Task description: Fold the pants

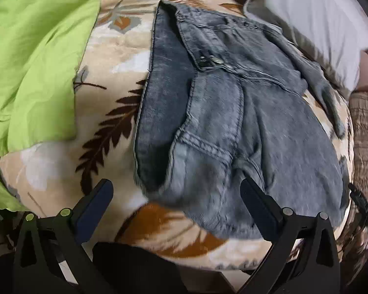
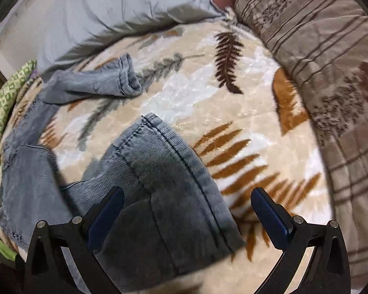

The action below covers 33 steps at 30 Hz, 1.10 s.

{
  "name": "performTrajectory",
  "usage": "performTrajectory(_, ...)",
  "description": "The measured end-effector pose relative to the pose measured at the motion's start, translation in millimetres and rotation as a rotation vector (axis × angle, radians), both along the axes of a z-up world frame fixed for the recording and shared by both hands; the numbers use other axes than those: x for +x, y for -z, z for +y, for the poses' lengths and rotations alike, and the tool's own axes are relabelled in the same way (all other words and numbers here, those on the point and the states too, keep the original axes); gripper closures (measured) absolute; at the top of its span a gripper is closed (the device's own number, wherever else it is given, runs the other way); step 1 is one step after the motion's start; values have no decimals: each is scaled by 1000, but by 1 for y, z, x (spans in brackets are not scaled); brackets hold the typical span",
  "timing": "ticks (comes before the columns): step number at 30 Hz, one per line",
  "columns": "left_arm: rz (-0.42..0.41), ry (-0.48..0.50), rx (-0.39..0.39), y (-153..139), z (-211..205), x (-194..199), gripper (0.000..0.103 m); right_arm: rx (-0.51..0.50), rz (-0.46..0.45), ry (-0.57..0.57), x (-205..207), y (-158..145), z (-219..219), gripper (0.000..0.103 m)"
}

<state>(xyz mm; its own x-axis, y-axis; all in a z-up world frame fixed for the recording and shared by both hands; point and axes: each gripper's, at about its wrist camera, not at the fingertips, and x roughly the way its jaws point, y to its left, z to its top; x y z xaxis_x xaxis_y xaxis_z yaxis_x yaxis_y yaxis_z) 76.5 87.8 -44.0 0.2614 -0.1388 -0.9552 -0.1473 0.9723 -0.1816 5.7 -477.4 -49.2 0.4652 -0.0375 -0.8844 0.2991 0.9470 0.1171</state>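
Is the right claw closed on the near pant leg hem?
No: the right claw is open, its fingers spread either side of the jeans' hem, which lies on the leaf-print blanket.

Faded grey denim pants (image 2: 159,171) between the jaws: matt, ribbed weave. Beneath: cream leaf-print plush blanket (image 2: 233,112), softly sheeny. Beside: glossy lime-green cloth (image 1: 36,49).

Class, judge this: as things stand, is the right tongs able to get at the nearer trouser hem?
Probably yes: the right tongs stand open, with the nearer hem lying uncovered on the blanket just ahead.
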Motion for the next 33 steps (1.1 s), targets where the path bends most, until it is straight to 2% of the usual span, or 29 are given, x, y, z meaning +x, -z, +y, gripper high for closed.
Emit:
performTrajectory(1,17,-12,-30,5,0,4,0,-4,16,-11,5,6,2,3)
performTrajectory(3,48,-20,-101,15,0,8,0,-13,39,-32,10,12,5,18)
performTrajectory(4,67,-19,-130,20,-2,9,0,-17,58,-52,12,16,8,36)
performTrajectory(5,86,-11,-157,25,-7,8,8,-47,62,-63,11,16,10,47)
performTrajectory(6,88,-2,-149,26,-12,7,15,-63,38,-84,9,12,13,59)
performTrajectory(7,74,10,-114,24,-17,5,19,-44,9,-99,5,8,12,94)
performTrajectory(9,54,48,-97,16,-28,1,57,2,-26,-100,-2,-1,9,93)
performTrajectory(12,21,65,-65,1,-31,-2,77,-31,-91,-113,-16,-24,10,94)
performTrajectory(14,2,73,-48,-8,-31,-4,79,-18,-165,-62,-30,-42,-5,94)
performTrajectory(17,20,84,9,-2,-30,-4,80,29,-189,23,-44,-45,-36,92)
performTrajectory(22,78,58,25,19,-24,-7,78,67,-83,70,-48,-3,-54,87)
performTrajectory(25,68,88,17,12,-18,-11,76,71,-46,104,-52,7,-60,69)
performTrajectory(26,52,117,28,6,-20,-11,72,76,-43,114,-56,5,-63,62)
performTrajectory(28,7,155,64,-9,-14,-17,68,42,-64,139,-62,-8,-69,57)
performTrajectory(29,-10,161,69,-14,-14,-17,61,24,-92,143,-65,-20,-71,56)
performTrajectory(30,-38,163,72,-23,-11,-15,47,21,-113,139,-65,-27,-72,53)
performTrajectory(32,-77,139,88,-35,-4,-6,28,27,-173,109,-59,-49,-67,47)
performTrajectory(33,-90,122,92,-38,-2,2,27,29,-189,95,-53,-55,-63,43)
